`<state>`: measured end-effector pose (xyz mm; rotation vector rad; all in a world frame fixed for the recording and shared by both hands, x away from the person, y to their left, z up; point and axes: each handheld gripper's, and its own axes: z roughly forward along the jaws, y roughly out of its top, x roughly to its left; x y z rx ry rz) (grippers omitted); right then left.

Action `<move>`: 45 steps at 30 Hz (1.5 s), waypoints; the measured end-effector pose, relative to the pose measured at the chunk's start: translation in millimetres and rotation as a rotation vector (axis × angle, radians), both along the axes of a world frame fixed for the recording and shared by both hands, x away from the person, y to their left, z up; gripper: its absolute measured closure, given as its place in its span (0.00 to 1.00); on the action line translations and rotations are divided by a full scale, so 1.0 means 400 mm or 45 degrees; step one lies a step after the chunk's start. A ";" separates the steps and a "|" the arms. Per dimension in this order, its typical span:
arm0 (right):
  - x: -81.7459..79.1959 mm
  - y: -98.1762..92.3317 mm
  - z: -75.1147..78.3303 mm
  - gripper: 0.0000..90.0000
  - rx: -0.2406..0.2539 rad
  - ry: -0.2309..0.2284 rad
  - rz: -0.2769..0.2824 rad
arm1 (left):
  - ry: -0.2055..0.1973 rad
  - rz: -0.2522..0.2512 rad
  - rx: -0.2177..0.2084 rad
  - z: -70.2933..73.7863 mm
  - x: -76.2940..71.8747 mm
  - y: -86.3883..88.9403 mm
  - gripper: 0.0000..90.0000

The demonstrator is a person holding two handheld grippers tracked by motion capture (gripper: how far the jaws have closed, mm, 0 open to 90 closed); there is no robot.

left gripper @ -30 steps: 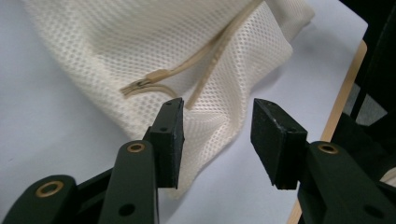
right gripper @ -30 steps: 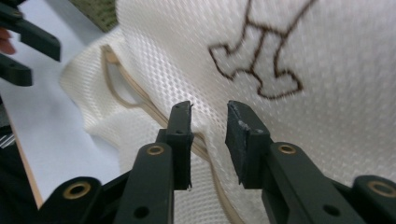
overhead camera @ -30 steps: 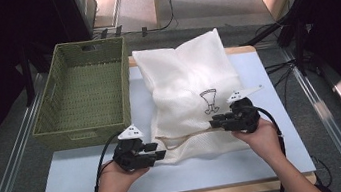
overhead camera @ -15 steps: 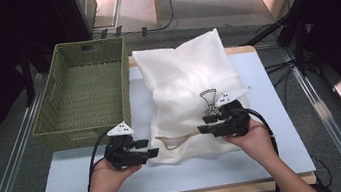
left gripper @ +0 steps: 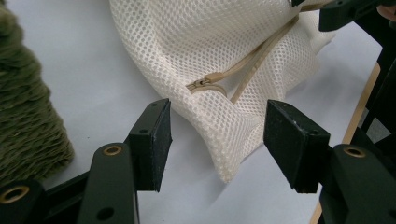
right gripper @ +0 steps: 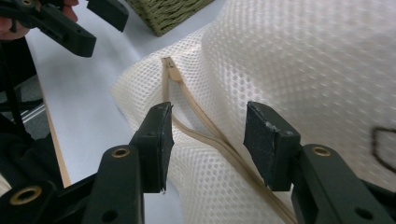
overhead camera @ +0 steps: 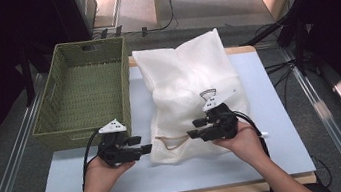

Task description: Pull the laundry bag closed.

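With both the left claw and right claw just spread apart around the mesh bag, loose mesh beside its zipper could be pinched instead.

Cream mesh bag, tan zip, olive woven basket.

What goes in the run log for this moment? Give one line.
left hand-held gripper: just opened, straddling mesh bag corner | right hand-held gripper: just opened, over zipper | basket: beside bag
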<state>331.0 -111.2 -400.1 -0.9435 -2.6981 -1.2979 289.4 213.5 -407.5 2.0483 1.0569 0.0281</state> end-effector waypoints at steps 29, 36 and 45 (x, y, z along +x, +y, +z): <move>0.046 0.150 -0.044 0.75 0.017 0.049 0.106 | -0.013 0.064 0.022 -0.003 -0.006 0.018 0.48; 0.046 0.188 -0.062 0.75 -0.016 0.031 0.119 | -0.007 0.050 0.035 -0.010 0.005 0.007 0.48; 0.040 0.186 -0.060 0.75 -0.016 -0.005 0.096 | 0.057 0.013 0.080 -0.048 0.035 -0.033 0.50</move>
